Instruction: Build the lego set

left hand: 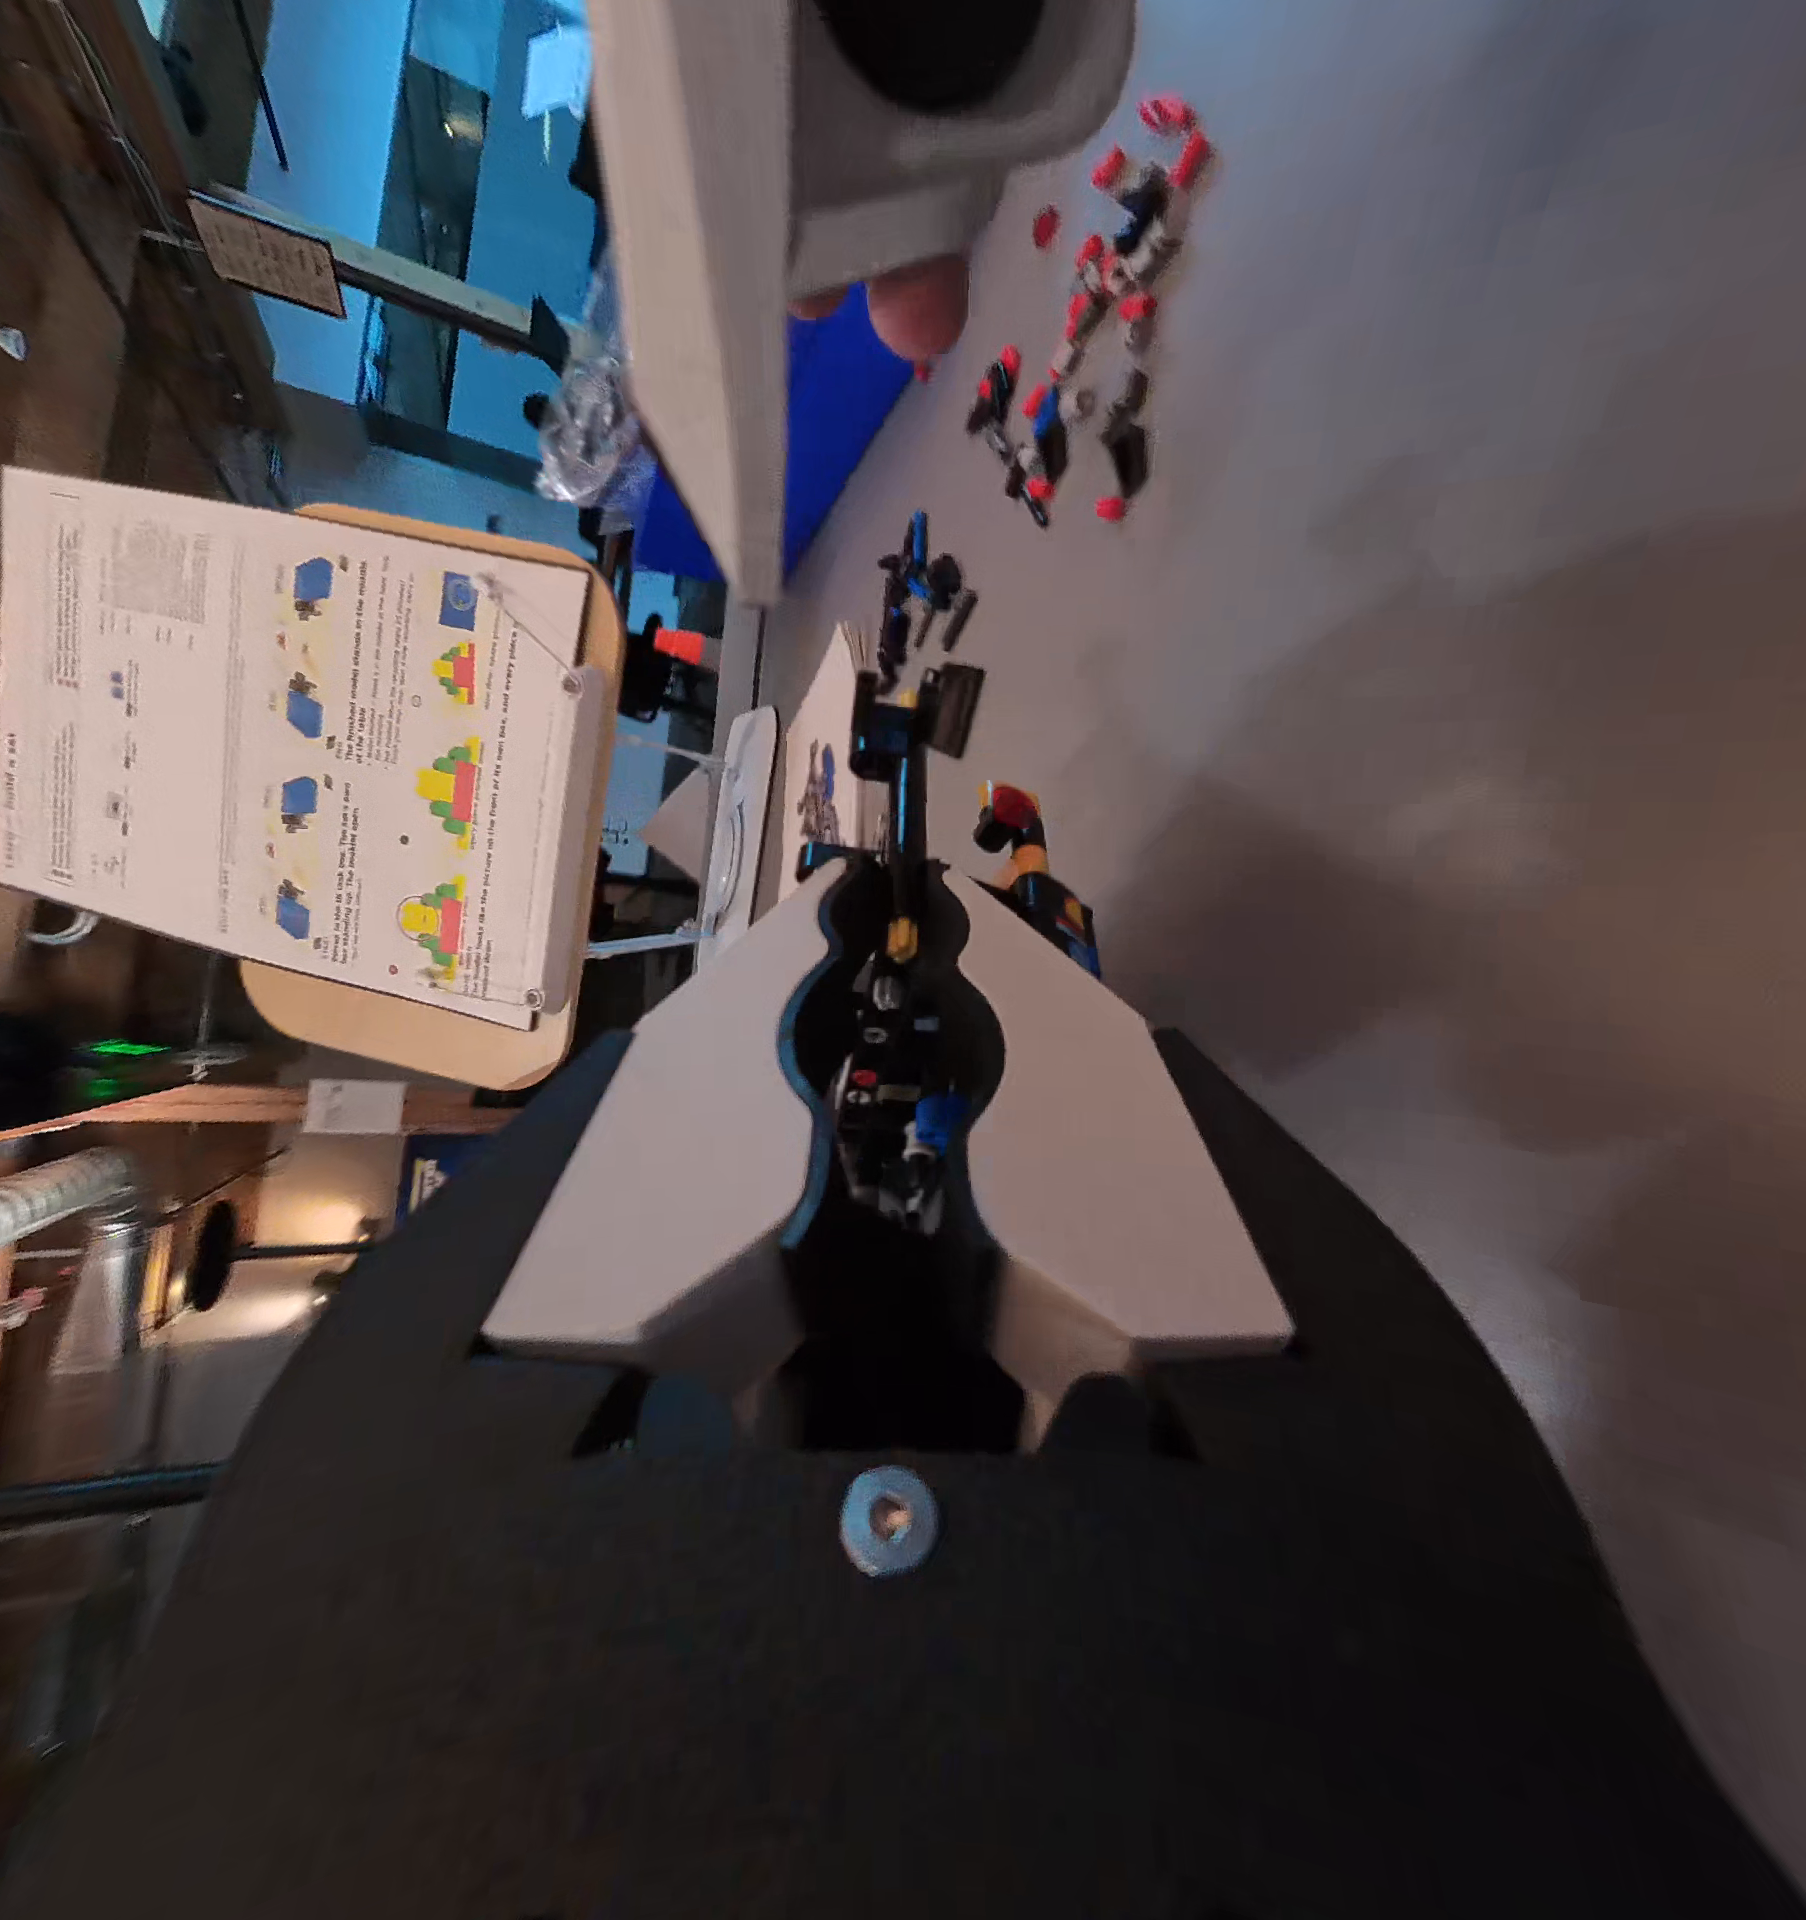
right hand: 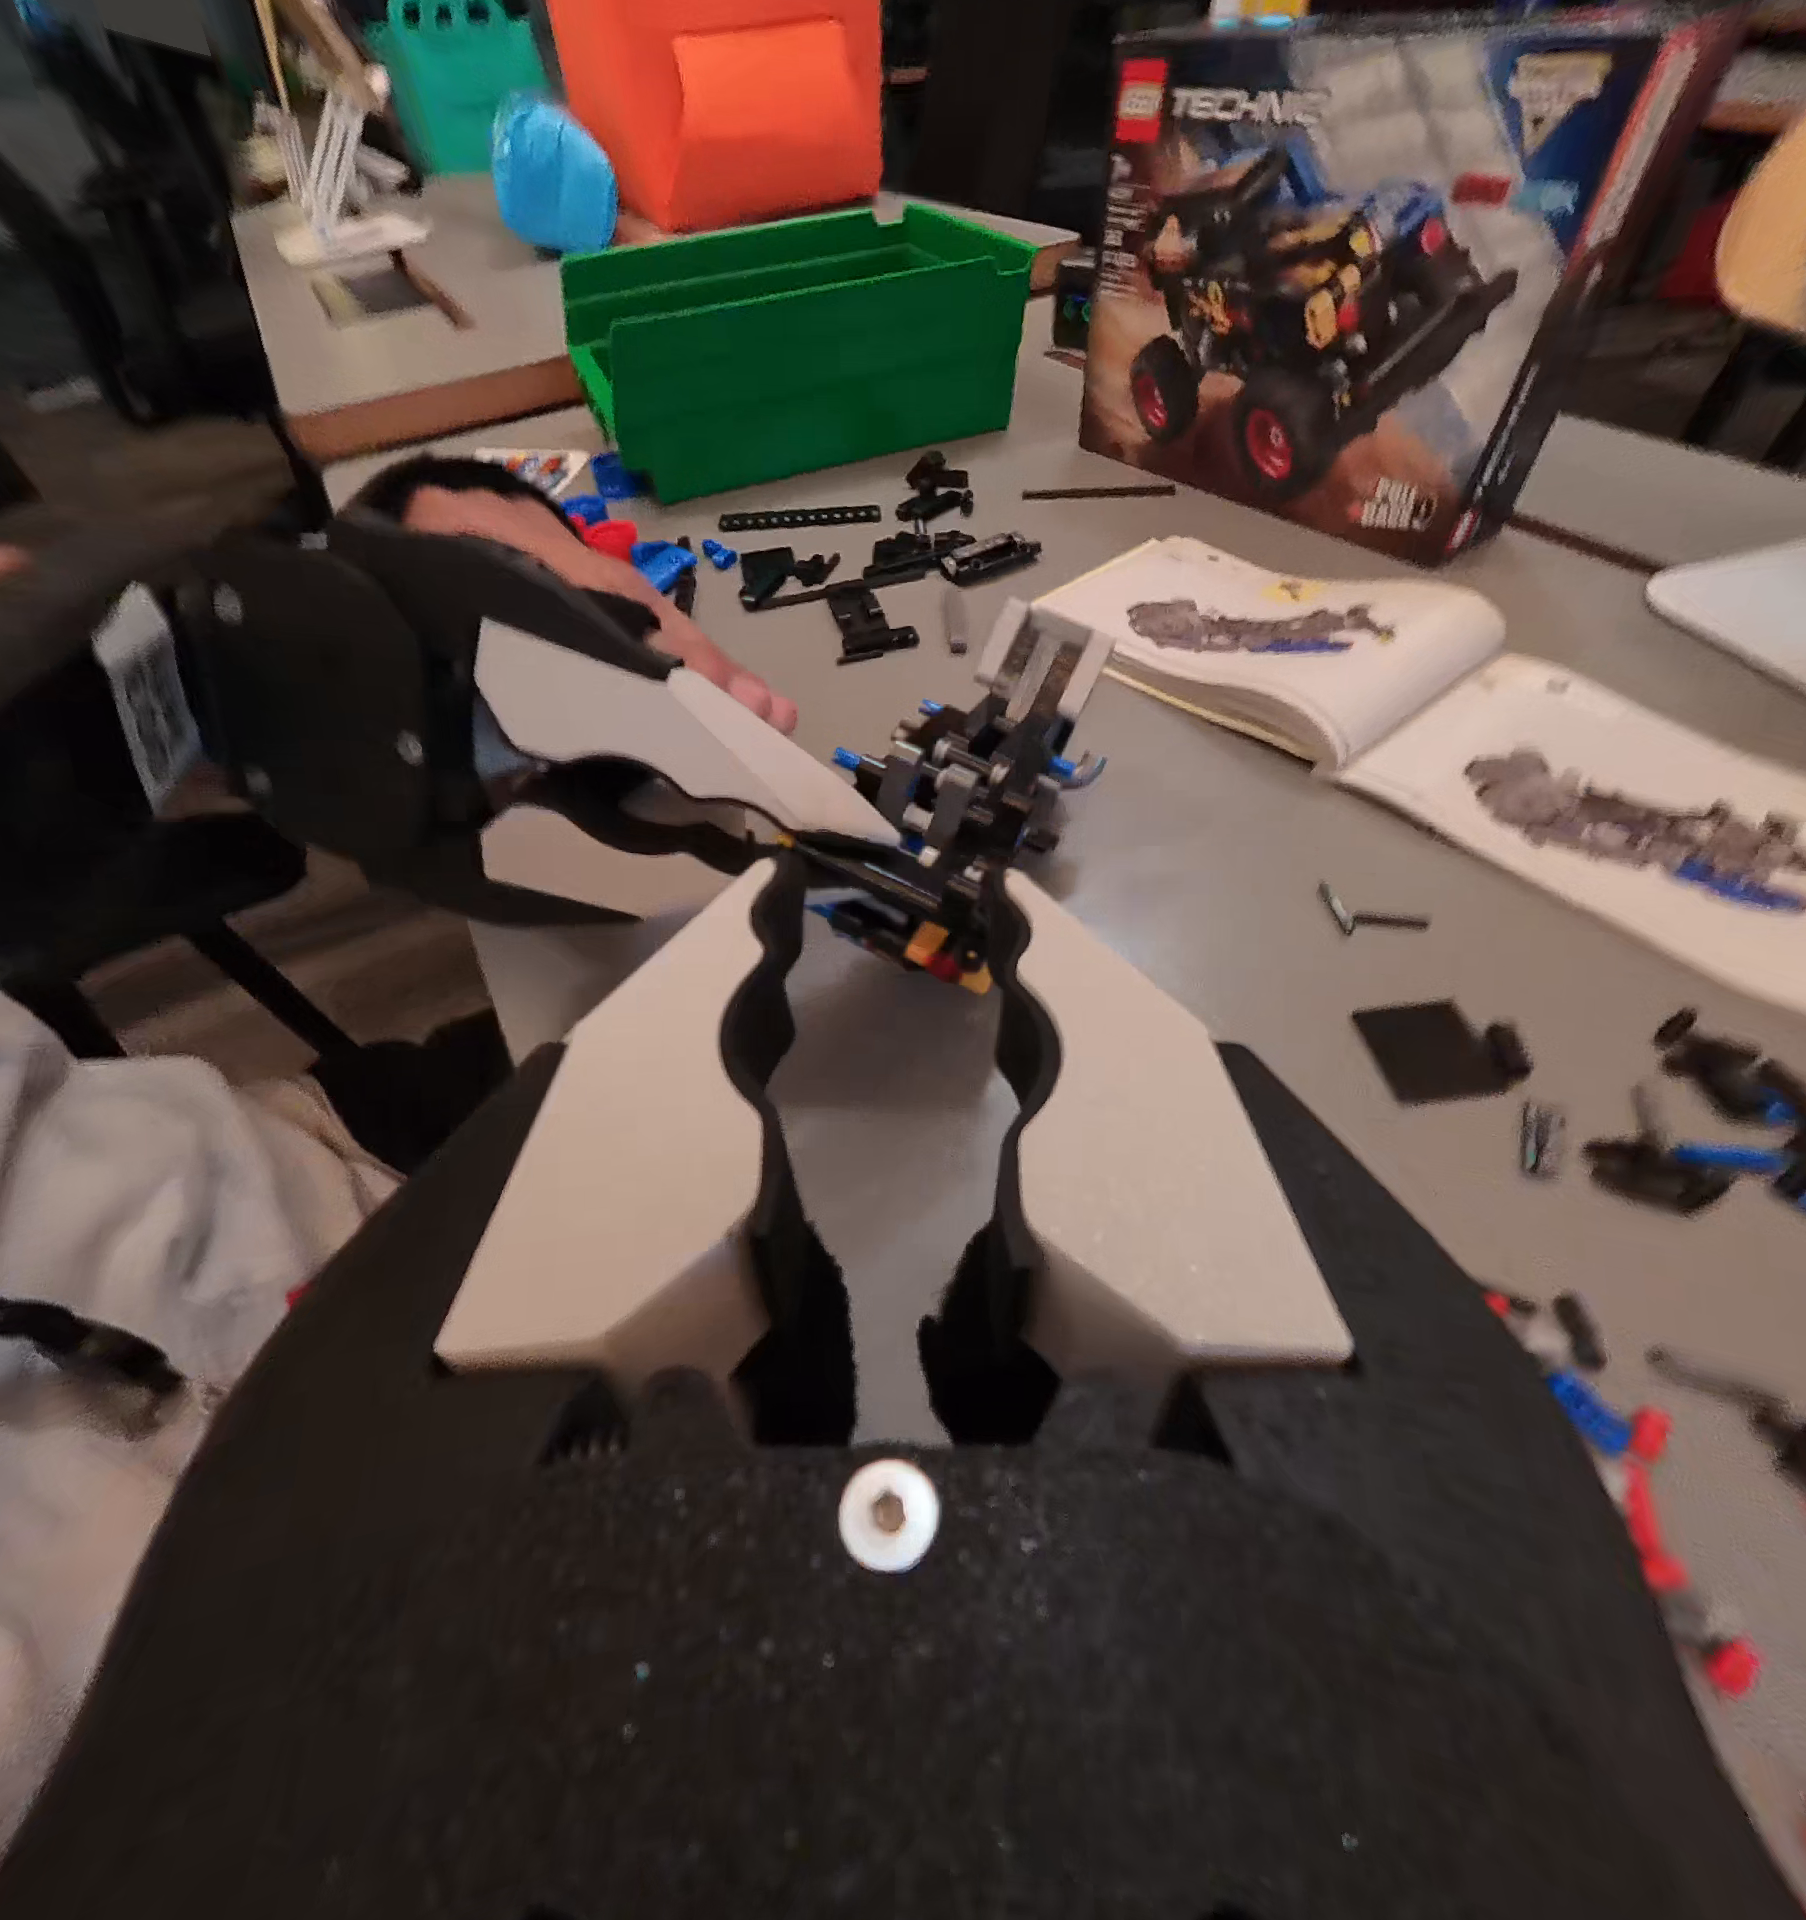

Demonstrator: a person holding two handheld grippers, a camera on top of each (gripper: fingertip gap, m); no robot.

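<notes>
Right wrist view: both grippers clamp half-built model (right hand: pixel 940 831) near booklet (right hand: pixel 1283 634); left gripper (right hand: pixel 826 821) on thin beam, right gripper (right hand: pixel 894 914) on chassis end. Light, stiff, joints likely fragile.

Left gripper (left hand: pixel 894 894): a broad matte black body that flares wide toward the camera, one silver hex-socket screw sunk dead centre, and two pale grey wedge-shaped fingers (left hand: pixel 670 1153) whose inner edges carry a wavy, scalloped black lining with a bluish rim. Right gripper (right hand: pixel 891 894) is the twin, with the same speckled black shell, a white-ringed centre screw, grey faceted fingers (right hand: pixel 618 1174) and rippled black pads running down the inside. Seen from the side in the right wrist view, the left unit's black housing shows small round screws and a white sticker with a square printed code.
</notes>
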